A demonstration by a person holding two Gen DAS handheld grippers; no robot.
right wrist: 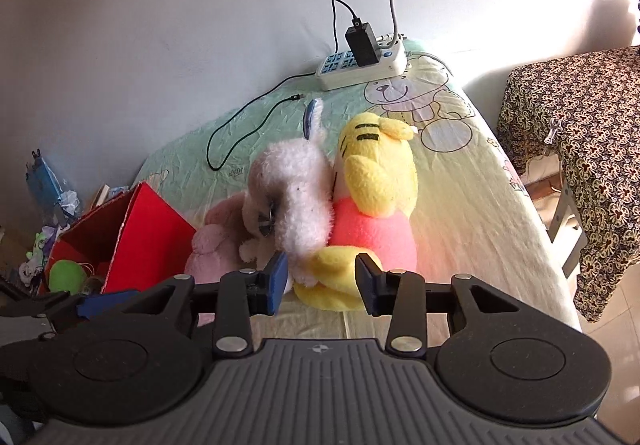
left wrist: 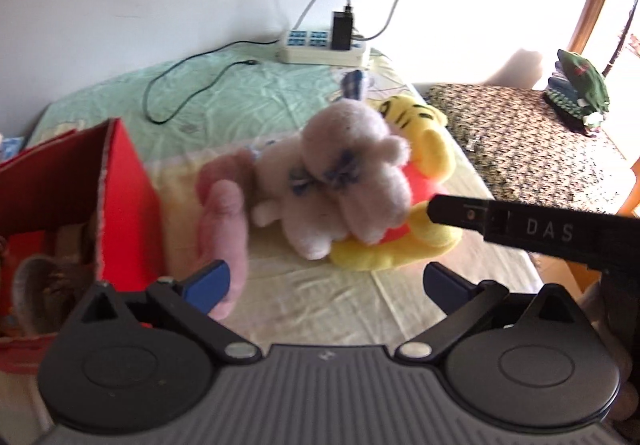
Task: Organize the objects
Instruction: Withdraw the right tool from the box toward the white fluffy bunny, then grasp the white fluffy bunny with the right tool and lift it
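Left wrist view: the left gripper stands released, nothing between its blue pads. Ahead on the bed, a white plush lies on a yellow plush, with a pink plush between it and the red box.

Right wrist view: the right gripper has the yellow plush's foot between its pads; a firm clench cannot be told. The white plush lies just beyond.

The bed carries three plush toys, a red box and a power strip.
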